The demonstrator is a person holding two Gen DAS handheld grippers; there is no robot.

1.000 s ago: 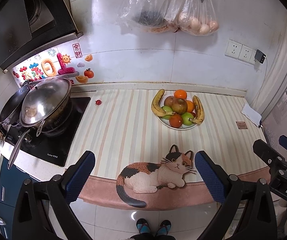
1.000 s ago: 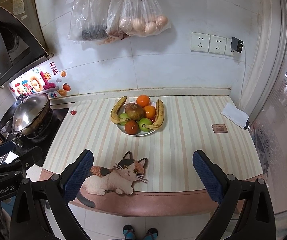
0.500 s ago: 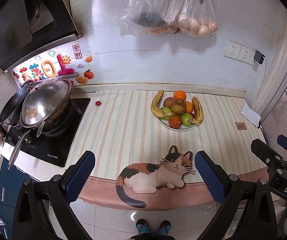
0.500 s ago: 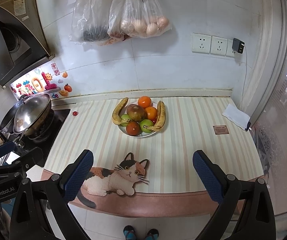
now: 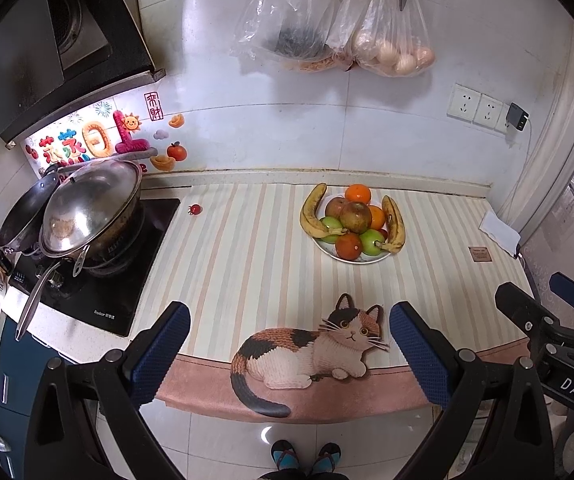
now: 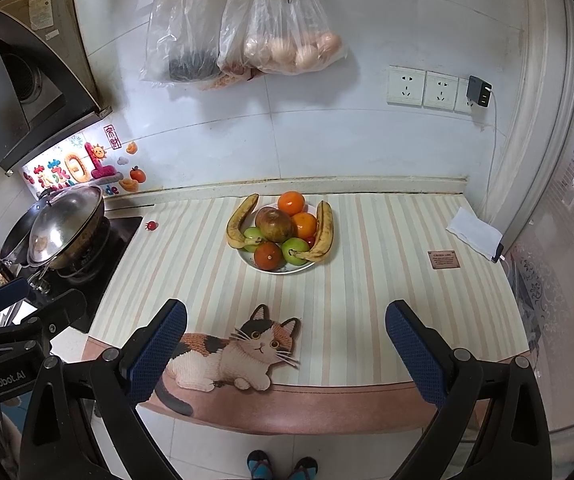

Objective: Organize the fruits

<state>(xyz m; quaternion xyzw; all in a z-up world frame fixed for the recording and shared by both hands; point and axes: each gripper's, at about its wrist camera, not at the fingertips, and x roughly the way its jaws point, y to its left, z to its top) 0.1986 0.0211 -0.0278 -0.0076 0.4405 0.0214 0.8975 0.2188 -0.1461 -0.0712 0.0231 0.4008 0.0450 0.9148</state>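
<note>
Fruits [image 6: 281, 232] heaped on a white plate [image 6: 277, 270] toward the back of a striped counter mat [image 6: 367, 300]. From left to right on the plate: a curved banana [image 6: 239, 222], green apples low in front, a brownish apple on top, oranges behind, a second banana [image 6: 324, 234] hugging the right rim, likely bracing the round pieces. Already gathered and arranged; fits either a finished sorting or a pile awaiting one. Far left, a lidded wok [image 5: 87, 208] on the stove. Left gripper [image 5: 287, 354] wide apart, holding nothing, above the counter's near edge and well short of the plate. Right gripper [image 6: 287, 352] equally wide and empty, beside it
</note>
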